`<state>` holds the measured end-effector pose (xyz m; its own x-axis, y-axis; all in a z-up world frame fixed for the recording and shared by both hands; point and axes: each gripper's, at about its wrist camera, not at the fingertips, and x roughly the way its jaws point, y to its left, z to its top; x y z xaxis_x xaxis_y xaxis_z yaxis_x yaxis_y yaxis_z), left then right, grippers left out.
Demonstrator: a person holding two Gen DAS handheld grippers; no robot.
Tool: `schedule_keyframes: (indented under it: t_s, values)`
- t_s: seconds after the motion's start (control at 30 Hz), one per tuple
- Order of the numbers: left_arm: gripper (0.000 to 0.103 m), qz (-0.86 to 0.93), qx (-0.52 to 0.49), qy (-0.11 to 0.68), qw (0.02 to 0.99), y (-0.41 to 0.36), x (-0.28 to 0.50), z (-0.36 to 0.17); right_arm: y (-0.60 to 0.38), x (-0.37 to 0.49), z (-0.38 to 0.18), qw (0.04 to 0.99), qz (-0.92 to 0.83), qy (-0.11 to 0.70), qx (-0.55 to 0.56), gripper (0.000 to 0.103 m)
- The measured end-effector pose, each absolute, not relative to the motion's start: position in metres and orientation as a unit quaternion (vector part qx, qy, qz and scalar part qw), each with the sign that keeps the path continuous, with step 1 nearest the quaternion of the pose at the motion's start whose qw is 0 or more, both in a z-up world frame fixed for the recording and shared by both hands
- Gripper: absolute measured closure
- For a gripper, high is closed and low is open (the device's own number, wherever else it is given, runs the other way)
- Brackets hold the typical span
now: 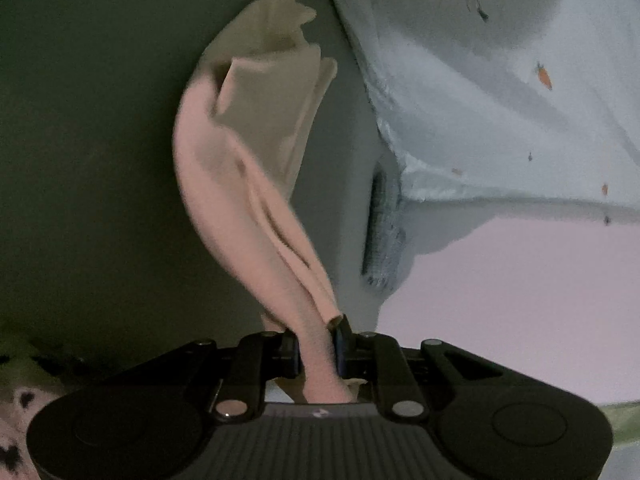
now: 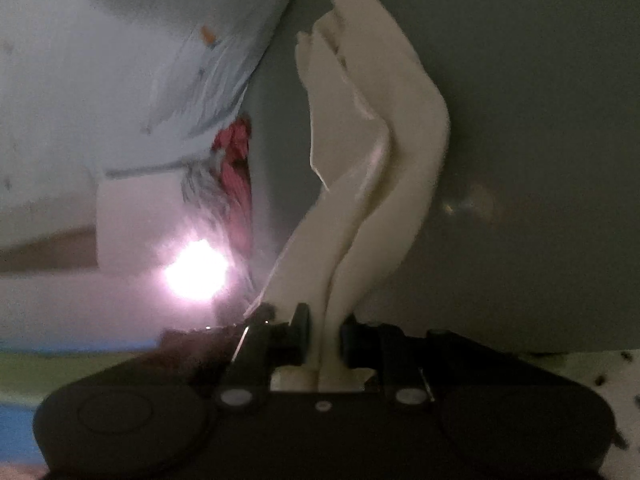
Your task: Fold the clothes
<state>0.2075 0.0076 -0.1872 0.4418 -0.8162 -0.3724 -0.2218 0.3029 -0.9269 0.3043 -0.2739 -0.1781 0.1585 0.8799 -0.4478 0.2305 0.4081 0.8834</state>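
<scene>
A cream, pinkish-lit garment (image 1: 248,152) hangs bunched in front of the left wrist view, lifted off the dark grey surface (image 1: 88,140). My left gripper (image 1: 318,346) is shut on a gathered fold of it, with cloth squeezed between the black pads. In the right wrist view the same pale garment (image 2: 372,168) rises in twisted folds from my right gripper (image 2: 325,340), which is shut on another bunched part. The far ends of the cloth trail upward in both views; how the two held parts join is hidden.
A pale blue printed cloth (image 1: 500,80) with small orange marks lies to the right of the left view and at the left of the right view (image 2: 120,80). A red-pink tassel (image 2: 236,152) hangs by it. A bright glare (image 2: 196,268) washes out the lower left.
</scene>
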Motion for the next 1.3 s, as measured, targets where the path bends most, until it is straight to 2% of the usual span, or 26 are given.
schedule_keyframes:
  t_s: [0.4,0.7,0.83,0.93,1.0,1.07,1.13,1.3]
  values:
    - [0.085,-0.244,-0.565,0.41,0.673,0.012,0.305,-0.156,-0.264,0.413,-0.163,0.606,0.294,0.53,0.516,0.086]
    - [0.085,-0.201,-0.561,0.402,0.695,0.023,0.408,-0.169,-0.252,0.521,-0.201,0.583,0.248,0.541,0.553,0.085]
    - [0.084,-0.189,-0.554,0.42,0.693,0.03,0.455,-0.182,-0.244,0.562,-0.224,0.575,0.225,0.553,0.559,0.083]
    - [0.081,-0.176,-0.535,0.442,0.698,0.036,0.483,-0.19,-0.238,0.585,-0.24,0.566,0.199,0.565,0.566,0.075]
    - [0.075,-0.166,-0.531,0.456,0.695,0.04,0.498,-0.195,-0.237,0.595,-0.247,0.567,0.181,0.562,0.574,0.066]
    - [0.06,-0.159,-0.519,0.452,0.707,0.045,0.506,-0.193,-0.24,0.603,-0.248,0.577,0.167,0.549,0.581,0.056]
    - [0.05,-0.159,-0.51,0.431,0.728,0.054,0.51,-0.185,-0.245,0.609,-0.247,0.586,0.158,0.531,0.592,0.055]
    - [0.04,-0.158,-0.517,0.376,0.752,0.079,0.509,-0.172,-0.266,0.608,-0.23,0.636,0.155,0.492,0.574,0.053]
